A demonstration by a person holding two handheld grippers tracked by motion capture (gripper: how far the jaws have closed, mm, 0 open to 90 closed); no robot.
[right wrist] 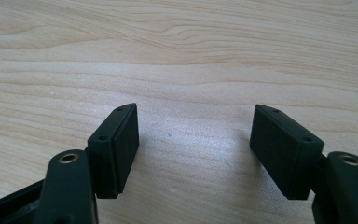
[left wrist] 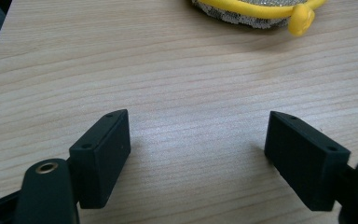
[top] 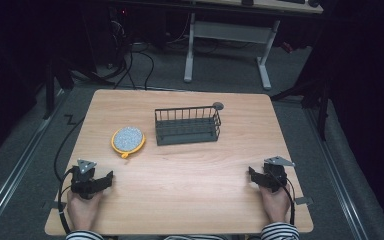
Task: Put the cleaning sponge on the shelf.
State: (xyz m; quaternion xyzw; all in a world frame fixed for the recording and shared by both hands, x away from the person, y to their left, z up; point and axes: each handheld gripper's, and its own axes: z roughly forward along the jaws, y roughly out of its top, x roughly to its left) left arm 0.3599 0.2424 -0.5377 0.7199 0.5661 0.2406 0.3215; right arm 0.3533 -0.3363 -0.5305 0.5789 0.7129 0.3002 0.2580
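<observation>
My left gripper rests on the wooden table near its front left, held by a hand, jaws wide apart with nothing between them. My right gripper sits near the front right, also open and empty. A round yellow-rimmed sponge with a speckled grey top lies left of centre, ahead of the left gripper; its yellow rim and tab show at the top of the left gripper view. A dark wire basket stands at the table's middle, upright and empty.
A small dark round object lies just behind the basket's right end. Bare wood spreads between the two grippers. Beyond the table are a white desk frame and cables on the floor.
</observation>
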